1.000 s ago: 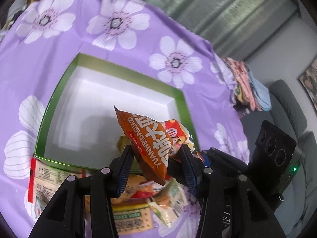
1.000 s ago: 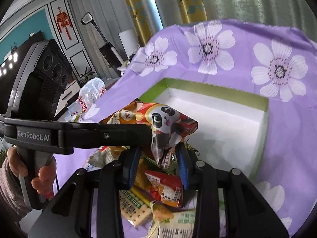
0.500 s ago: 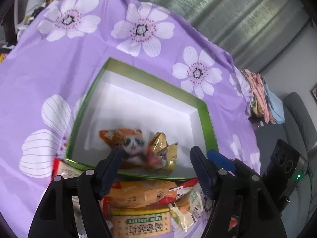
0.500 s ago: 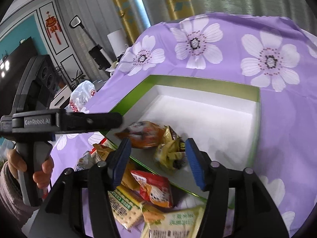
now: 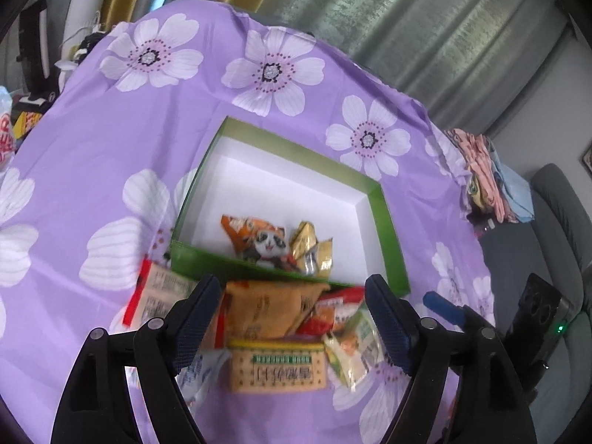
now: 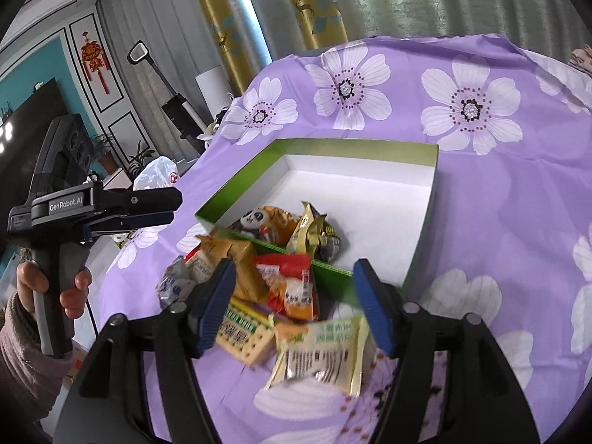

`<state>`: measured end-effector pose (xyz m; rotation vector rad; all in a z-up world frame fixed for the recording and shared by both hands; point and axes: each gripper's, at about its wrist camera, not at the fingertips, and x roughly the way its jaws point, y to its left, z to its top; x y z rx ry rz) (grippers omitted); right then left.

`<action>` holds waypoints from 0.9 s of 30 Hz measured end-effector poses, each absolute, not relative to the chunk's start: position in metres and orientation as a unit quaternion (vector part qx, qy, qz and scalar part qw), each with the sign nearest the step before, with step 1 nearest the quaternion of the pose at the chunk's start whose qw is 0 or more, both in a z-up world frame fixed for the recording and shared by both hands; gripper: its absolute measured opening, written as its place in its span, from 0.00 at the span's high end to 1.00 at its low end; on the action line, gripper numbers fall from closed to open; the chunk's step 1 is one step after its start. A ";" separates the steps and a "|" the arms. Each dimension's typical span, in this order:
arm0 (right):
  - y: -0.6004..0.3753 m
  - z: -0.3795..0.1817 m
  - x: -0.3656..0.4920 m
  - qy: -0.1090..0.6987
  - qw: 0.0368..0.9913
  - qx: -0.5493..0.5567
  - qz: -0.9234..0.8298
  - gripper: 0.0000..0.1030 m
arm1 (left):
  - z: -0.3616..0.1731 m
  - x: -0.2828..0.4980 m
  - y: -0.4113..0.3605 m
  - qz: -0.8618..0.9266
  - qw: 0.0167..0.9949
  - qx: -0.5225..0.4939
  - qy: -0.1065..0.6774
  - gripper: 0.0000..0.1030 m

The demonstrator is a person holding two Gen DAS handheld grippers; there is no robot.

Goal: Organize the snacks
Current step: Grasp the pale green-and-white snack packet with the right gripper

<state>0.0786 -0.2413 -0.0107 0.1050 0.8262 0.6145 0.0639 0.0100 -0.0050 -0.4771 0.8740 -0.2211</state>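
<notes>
The table carries a purple flowered cloth, and near its middle sits the green box, a shallow, stiff card tray with white lining, likely light enough to slide if nudged. Against the box's near wall, on the cloth toward the table's near edge, lies the heap of loose snacks: sealed packets, all judged light, soft and crinkly, with slick film that can slip from a flat pinch. The largest, the tan packet, leans on the box wall; it looks puffed with air, so a hold across its crimped end seam should serve better than a squeeze on the belly. The cracker pack lies flat nearest the table's near edge; its contents are surely brittle, so it wants a light grip across its short sides. The green-and-white packet lies beside it, curled at one corner, which offers an edge to take. The red packet rests atop the heap, free to lift by its upper seam. Inside the box, at its near wall, lie the panda packet and the small gold packet, touching. The left gripper and right gripper both hover over the heap, jaws opening wide, with nothing held between them.
</notes>
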 end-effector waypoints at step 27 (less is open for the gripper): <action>-0.266 -0.067 0.024 0.456 0.855 0.000 0.246 0.25 | -0.058 0.009 -0.075 -0.167 0.859 -0.154 0.460 0.20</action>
